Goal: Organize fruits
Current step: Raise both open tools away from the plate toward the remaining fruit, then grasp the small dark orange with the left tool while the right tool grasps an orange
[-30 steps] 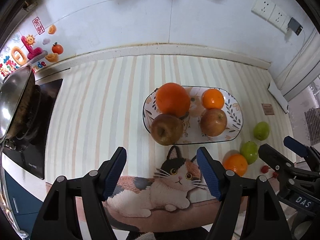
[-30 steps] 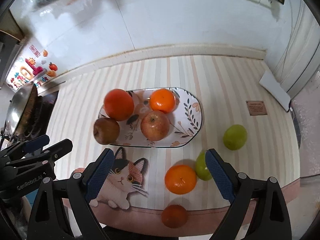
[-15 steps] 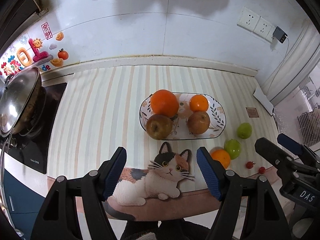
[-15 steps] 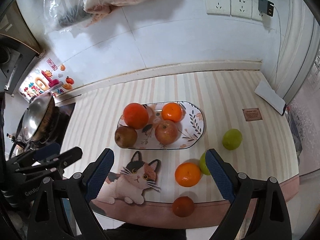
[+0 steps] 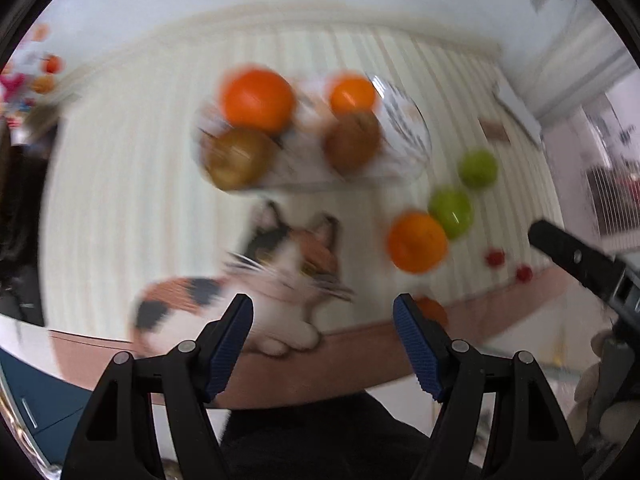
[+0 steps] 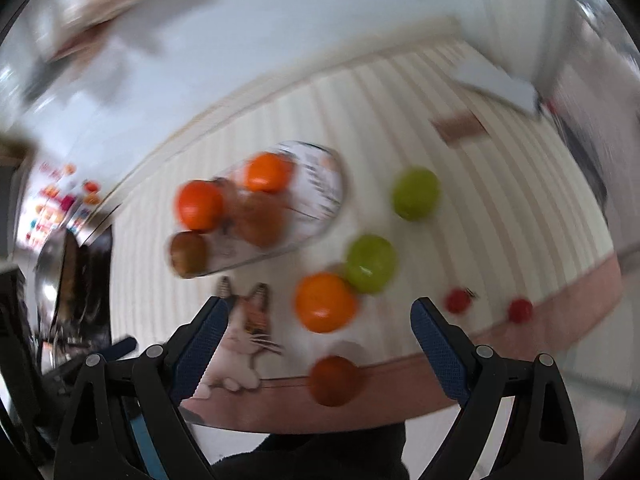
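Your right gripper (image 6: pixel 316 332): jaws wide, empty. At twelve o'clock, a loose orange (image 6: pixel 325 302). Your left gripper (image 5: pixel 323 340): parted, empty.

Done: four fruits on the plate (image 6: pixel 326 184) at eleven.

Left: orange, two green fruits (image 6: pixel 371 258), darker fruit (image 6: pixel 332 380), small red ones.

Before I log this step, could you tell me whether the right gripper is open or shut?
Open. In its own wrist view the right gripper has its blue pads spread wide with nothing between them; the loose orange lies on the mat beyond.
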Demonstrator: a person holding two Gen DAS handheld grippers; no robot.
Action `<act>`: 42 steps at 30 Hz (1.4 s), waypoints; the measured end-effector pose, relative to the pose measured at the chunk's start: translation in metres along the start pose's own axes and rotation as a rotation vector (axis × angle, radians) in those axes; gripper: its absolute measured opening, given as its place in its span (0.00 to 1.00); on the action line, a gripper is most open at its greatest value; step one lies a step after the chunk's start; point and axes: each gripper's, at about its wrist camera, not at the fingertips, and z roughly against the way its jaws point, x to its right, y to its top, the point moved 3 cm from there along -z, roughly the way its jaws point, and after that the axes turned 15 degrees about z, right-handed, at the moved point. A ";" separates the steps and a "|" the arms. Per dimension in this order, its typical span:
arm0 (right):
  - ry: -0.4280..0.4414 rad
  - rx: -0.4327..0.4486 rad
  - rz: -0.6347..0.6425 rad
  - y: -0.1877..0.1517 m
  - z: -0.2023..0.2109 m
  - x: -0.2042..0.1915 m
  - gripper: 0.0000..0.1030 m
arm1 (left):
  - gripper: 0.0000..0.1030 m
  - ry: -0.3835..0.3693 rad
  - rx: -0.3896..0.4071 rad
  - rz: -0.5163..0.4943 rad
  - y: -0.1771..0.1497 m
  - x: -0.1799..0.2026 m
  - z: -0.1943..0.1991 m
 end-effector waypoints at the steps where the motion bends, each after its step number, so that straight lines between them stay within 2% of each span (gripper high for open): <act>1: -0.003 -0.009 -0.024 -0.002 -0.004 0.010 0.92 | 0.69 -0.010 -0.048 -0.010 -0.004 0.010 -0.015; 6: -0.038 -0.047 -0.109 -0.018 -0.023 0.055 0.92 | 0.69 -0.037 -0.203 -0.079 -0.020 0.051 -0.069; 9: -0.045 -0.063 -0.126 -0.026 -0.032 0.067 0.92 | 0.69 -0.035 -0.283 -0.118 -0.032 0.072 -0.098; 12: -0.043 -0.079 -0.136 -0.034 -0.036 0.074 0.92 | 0.69 -0.012 -0.327 -0.152 -0.040 0.086 -0.121; 13: -0.038 -0.084 -0.140 -0.036 -0.038 0.075 0.92 | 0.65 -0.004 -0.330 -0.159 -0.042 0.088 -0.126; 15: -0.033 -0.086 -0.138 -0.036 -0.040 0.075 0.92 | 0.52 0.005 -0.314 -0.171 -0.045 0.091 -0.130; 16: -0.031 -0.086 -0.135 -0.036 -0.040 0.074 0.92 | 0.51 0.001 -0.299 -0.169 -0.045 0.091 -0.129; 19: -0.015 -0.085 -0.116 -0.033 -0.043 0.064 0.92 | 0.51 0.054 -0.197 -0.183 -0.037 0.080 -0.115; 23: 0.026 -0.103 -0.064 -0.026 -0.057 0.038 0.92 | 0.51 0.101 -0.152 -0.127 -0.021 0.044 -0.101; 28: 0.061 -0.129 -0.003 -0.013 -0.089 0.003 0.92 | 0.51 0.149 -0.137 -0.012 -0.006 -0.010 -0.095; 31: 0.049 -0.152 0.026 -0.007 -0.110 -0.011 0.92 | 0.51 0.134 -0.175 0.067 -0.004 -0.031 -0.105; 34: 0.037 -0.182 0.049 -0.003 -0.127 -0.022 0.91 | 0.51 0.104 -0.166 0.105 0.001 -0.036 -0.106; 36: 0.024 -0.194 0.062 -0.002 -0.136 -0.028 0.89 | 0.51 0.100 -0.153 0.117 0.003 -0.036 -0.106; 41: 0.002 -0.221 0.083 -0.003 -0.153 -0.032 0.67 | 0.51 0.093 -0.138 0.116 -0.002 -0.041 -0.102; 42: 0.002 -0.210 0.089 -0.003 -0.155 -0.032 0.67 | 0.51 0.092 -0.135 0.116 -0.002 -0.041 -0.101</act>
